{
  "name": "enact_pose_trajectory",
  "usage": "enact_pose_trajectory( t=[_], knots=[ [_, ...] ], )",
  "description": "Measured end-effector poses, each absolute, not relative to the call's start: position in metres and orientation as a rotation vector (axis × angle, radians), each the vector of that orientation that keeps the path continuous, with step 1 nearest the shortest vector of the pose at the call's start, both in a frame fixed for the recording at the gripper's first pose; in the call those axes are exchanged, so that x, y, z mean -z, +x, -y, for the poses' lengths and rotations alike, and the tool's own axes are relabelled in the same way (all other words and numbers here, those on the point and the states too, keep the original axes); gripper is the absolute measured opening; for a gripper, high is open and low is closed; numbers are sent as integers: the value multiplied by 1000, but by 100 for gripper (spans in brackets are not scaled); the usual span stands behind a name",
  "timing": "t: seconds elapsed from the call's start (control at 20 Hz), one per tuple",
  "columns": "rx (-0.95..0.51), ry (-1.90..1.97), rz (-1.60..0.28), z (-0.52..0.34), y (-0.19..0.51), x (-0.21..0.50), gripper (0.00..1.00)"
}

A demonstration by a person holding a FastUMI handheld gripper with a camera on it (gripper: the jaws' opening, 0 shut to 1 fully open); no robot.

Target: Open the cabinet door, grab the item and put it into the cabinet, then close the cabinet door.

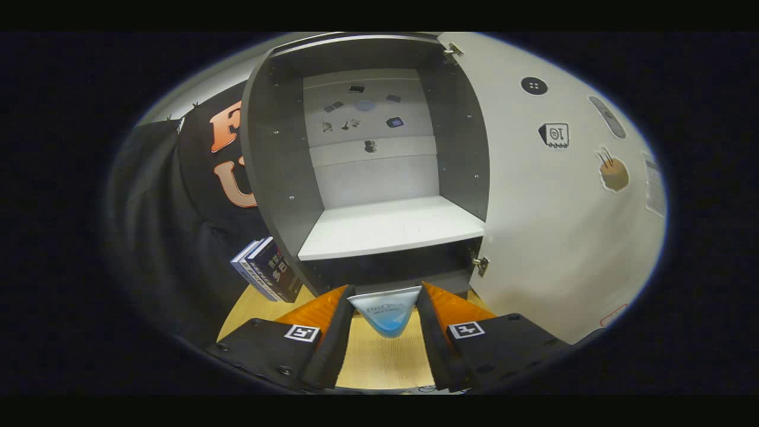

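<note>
Ahead of me I see the cabinet (pixel 278 148) standing on the wooden bench (pixel 385 356), its door (pixel 551 207) swung fully open to the right on two hinges, one at the top and one at the bottom. The inside face of the door is pale and carries a few stickers. The cabinet has dark side walls and a light back panel with several small dark marks on it that I cannot make out. Inside, a white shelf (pixel 391 228) runs across the opening, and I see nothing resting on the part of it that faces me. Below the shelf is a dark lower compartment, too shadowed for me to read. To the left of the cabinet, a pair of books (pixel 267 270) leans against its outer wall, standing on the bench. Between me and the shelf opening I see no object in the path.

The item (pixel 386 311), a small pale packet with a blue lower part, sits between the fingers of the tool (pixel 385 314), just in front of the cabinet's lower edge and lower than the shelf.

The tool is at a narrow setting, both fingers pressing against the packet's two sides and holding it off the bench.
</note>
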State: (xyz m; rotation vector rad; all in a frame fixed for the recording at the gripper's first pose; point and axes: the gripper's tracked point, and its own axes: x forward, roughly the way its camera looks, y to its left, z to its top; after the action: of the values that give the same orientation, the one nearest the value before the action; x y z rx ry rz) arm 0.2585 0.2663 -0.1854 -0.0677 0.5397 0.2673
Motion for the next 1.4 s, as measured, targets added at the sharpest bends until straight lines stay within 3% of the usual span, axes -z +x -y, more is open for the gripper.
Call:
enact_pose_trajectory(
  t=[0.65,1.4],
  knots=[
    [-292,-152,-454,-318,395,107,65],
    [-314,-150,-608,-347,481,177,65]
  ],
)
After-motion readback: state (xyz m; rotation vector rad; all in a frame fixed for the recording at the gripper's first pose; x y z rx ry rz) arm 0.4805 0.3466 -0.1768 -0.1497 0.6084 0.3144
